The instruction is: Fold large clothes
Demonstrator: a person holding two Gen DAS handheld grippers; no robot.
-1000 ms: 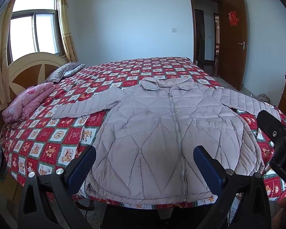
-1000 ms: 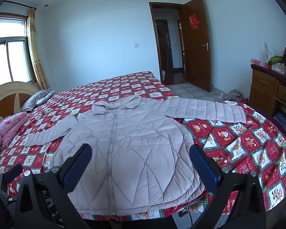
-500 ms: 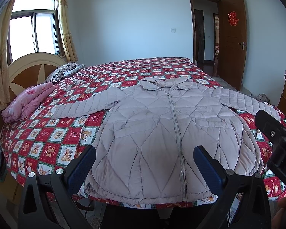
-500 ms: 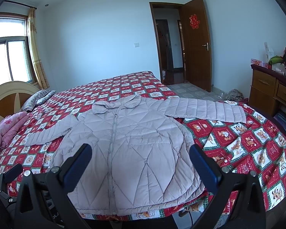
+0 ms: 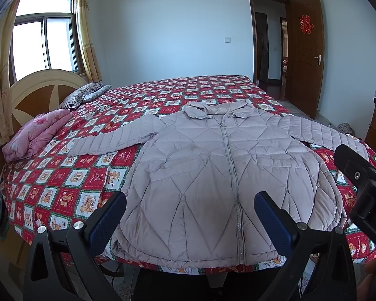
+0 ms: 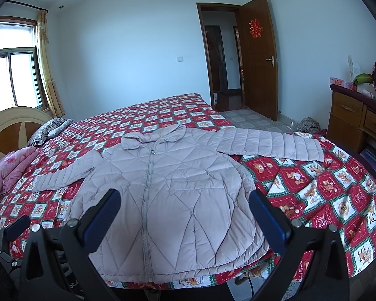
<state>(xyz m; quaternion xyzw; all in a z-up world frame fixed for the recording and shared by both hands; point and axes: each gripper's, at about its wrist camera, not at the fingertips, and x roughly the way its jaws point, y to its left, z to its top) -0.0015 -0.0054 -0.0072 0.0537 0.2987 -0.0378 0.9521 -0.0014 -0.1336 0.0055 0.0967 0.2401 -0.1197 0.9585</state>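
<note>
The left gripper [image 5: 189,215] is spread wide, its two blue-padded fingers [image 5: 107,217] apart and holding nothing, hovering short of the hem of the jacket [image 5: 213,175]. The right gripper [image 6: 183,213] is just as wide, empty, and touches nothing; from the left wrist view its black body shows at the jacket's right edge.

One jacket, pale quilted and zipped to the collar, lies front-up on the bed [image 5: 62,175], its hem at the bed's near edge and its collar toward the far side. Its two sleeves are stretched out flat, one to each side of the body; the right sleeve [image 6: 270,145] reaches toward the dresser [image 6: 358,123].

Left of the jacket, by the headboard [image 5: 37,95], lie one folded pink blanket [image 5: 35,135] and, beyond it, two striped pillows [image 5: 80,95]. Beyond the jacket's collar stands one open wooden door [image 5: 305,55] bearing one red paper ornament
</note>
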